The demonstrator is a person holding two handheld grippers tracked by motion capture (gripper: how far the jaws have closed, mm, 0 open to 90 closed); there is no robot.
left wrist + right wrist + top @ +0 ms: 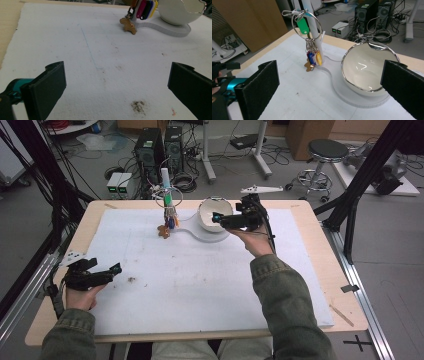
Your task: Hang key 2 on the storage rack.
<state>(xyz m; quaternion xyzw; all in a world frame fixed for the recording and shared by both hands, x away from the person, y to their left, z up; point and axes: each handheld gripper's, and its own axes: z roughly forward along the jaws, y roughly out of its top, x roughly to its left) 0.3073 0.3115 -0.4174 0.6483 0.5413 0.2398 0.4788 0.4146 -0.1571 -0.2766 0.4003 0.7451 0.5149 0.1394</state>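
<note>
White bowl [215, 213] sits on its stand [200, 231] at the counter's [320, 251] far side, beside hanging key tags [171, 218]. Right gripper [218, 218] hovers there, fingers spread; left gripper [114, 269] near front-left, fingers spread, empty.

Lighting and picture quality: even, soft indoor light, moderate sharpness.

High view was evenly lit; the white mat [190, 270] read bright, with faint shadows under the forearms. The bowl [367, 67] carried small glare streaks inside and along its silver rim. Both gripper views were soft and grainy, near black claw pads [47, 90] slightly blurred; background cables stayed indistinct.
</note>
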